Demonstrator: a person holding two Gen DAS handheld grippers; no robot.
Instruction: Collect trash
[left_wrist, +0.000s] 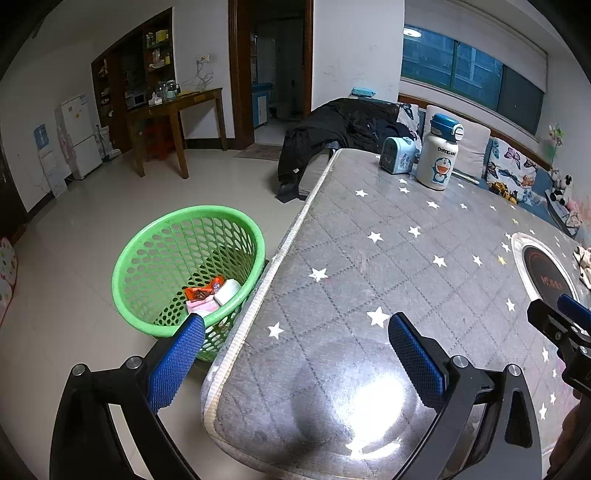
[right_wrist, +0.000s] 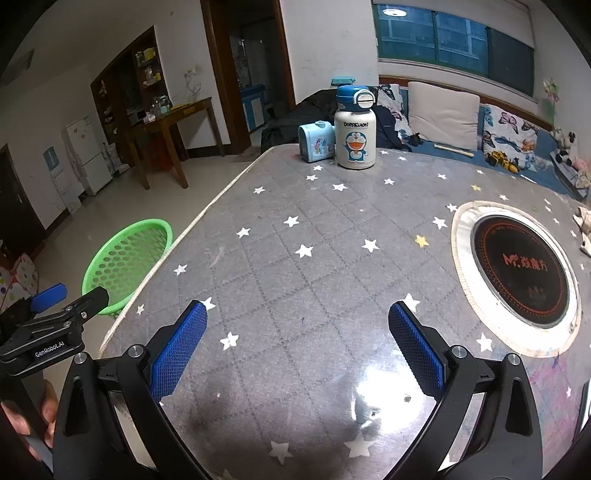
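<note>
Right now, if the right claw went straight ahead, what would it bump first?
Probably nothing soon: the right claw is open over bare table. Farther along stands the Doraemon bottle, though depth is unclear.

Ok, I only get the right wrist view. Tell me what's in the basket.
Observer: The left wrist view looks into the basket. It holds an orange wrapper, a white piece and a pink packet.
Operator: Report the left tool.
Observer: The left tool is open, with nothing between its fingers.
Operator: Say where the basket stands.
Observer: On the floor, close against the table's side.
</note>
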